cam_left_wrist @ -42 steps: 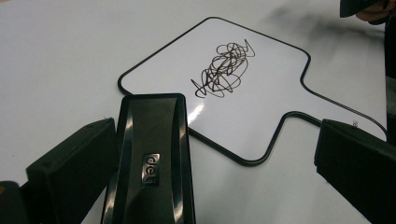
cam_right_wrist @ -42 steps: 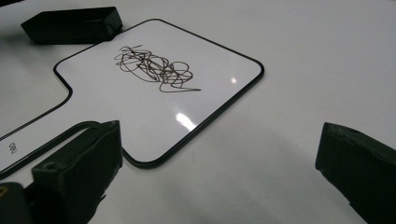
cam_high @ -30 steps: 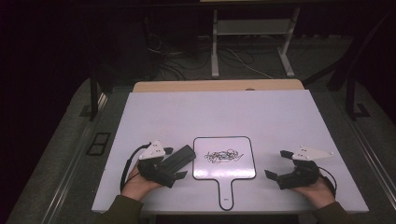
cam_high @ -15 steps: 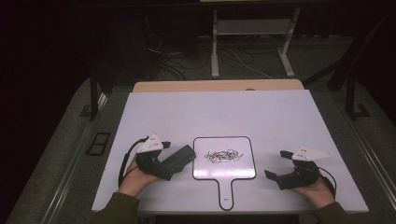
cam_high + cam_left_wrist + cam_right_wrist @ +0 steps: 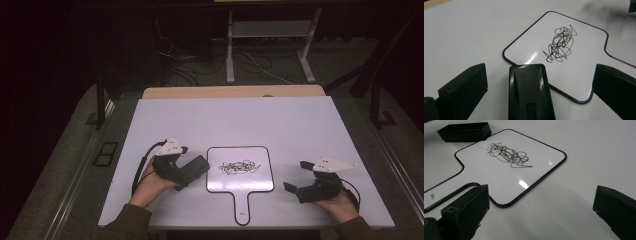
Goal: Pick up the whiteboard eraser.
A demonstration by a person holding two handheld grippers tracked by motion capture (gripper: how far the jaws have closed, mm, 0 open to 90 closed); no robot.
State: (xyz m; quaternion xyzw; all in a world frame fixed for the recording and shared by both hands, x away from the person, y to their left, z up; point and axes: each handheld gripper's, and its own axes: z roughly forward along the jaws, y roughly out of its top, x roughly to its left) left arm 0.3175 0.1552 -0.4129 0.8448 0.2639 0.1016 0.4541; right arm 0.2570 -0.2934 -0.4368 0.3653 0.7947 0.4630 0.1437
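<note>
A small white paddle-shaped whiteboard [image 5: 221, 183] lies on the table's near middle, handle toward me, with a black scribble [image 5: 240, 166] on it. Left of it lies a black eraser [image 5: 196, 168], one end at the board's edge. My left gripper [image 5: 186, 170] is open and straddles the eraser [image 5: 529, 92], which lies between the wide-apart jaws with a gap on each side. The scribble [image 5: 560, 45] is just ahead of it. My right gripper [image 5: 296, 175] rests open on the table right of the board [image 5: 506, 177], nothing between its jaws; the eraser [image 5: 464, 132] shows beyond the scribble [image 5: 507, 155].
The white tabletop [image 5: 240, 120] stretches bare behind the board to a wooden strip [image 5: 230, 92] at the far edge. Beyond it, on the dark floor, are cables and a metal stand [image 5: 270, 55]. The table's near edge runs just under my hands.
My left gripper has turned and shifted a little around the eraser. The right gripper, the board and the scribble look unchanged.
</note>
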